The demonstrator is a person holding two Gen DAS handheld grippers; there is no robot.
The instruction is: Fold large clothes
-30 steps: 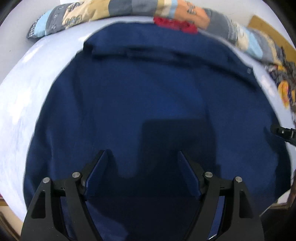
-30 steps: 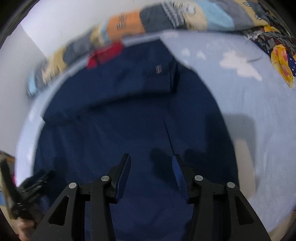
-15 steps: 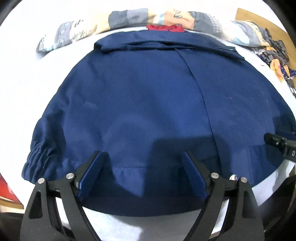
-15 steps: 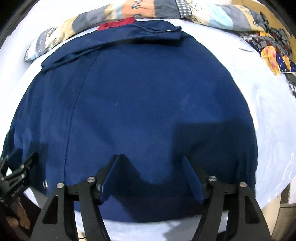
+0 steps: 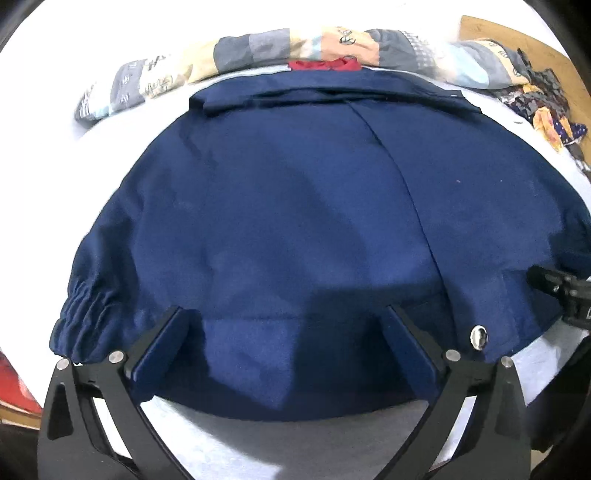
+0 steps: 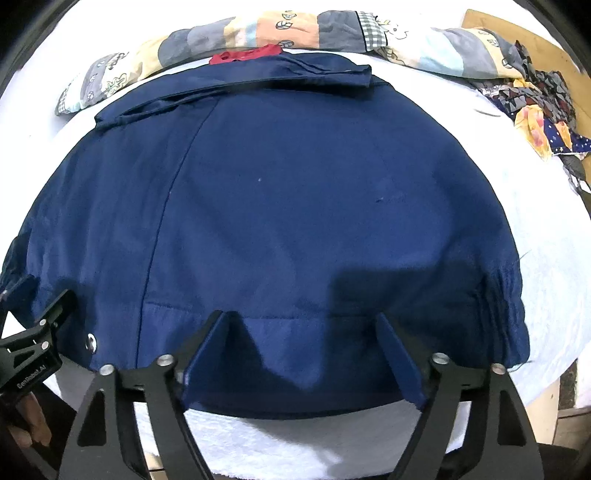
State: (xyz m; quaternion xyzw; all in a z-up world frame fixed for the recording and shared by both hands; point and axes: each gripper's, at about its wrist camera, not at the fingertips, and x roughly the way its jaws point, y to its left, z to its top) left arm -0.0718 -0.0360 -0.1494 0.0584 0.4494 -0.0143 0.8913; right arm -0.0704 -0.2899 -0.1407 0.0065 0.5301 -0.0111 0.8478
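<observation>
A navy jacket (image 5: 295,221) lay spread across the bed (image 6: 554,258), its hem along the near edge and its collar toward the patchwork quilt (image 6: 295,29) at the far edge. The left tool (image 5: 286,332) and right tool (image 6: 303,339) hovered over the hem, both spread apart and empty. The cloth looked soft, limp and fairly light; the elastic hem corners seemed the best hold.

Matte black left gripper (image 5: 284,314) with blue-faced fingers (image 5: 159,350) and silver pivot screws. Identical right gripper (image 6: 303,321), blue pads (image 6: 400,363). White "GenRobot.AI" lettering on left gripper body.
</observation>
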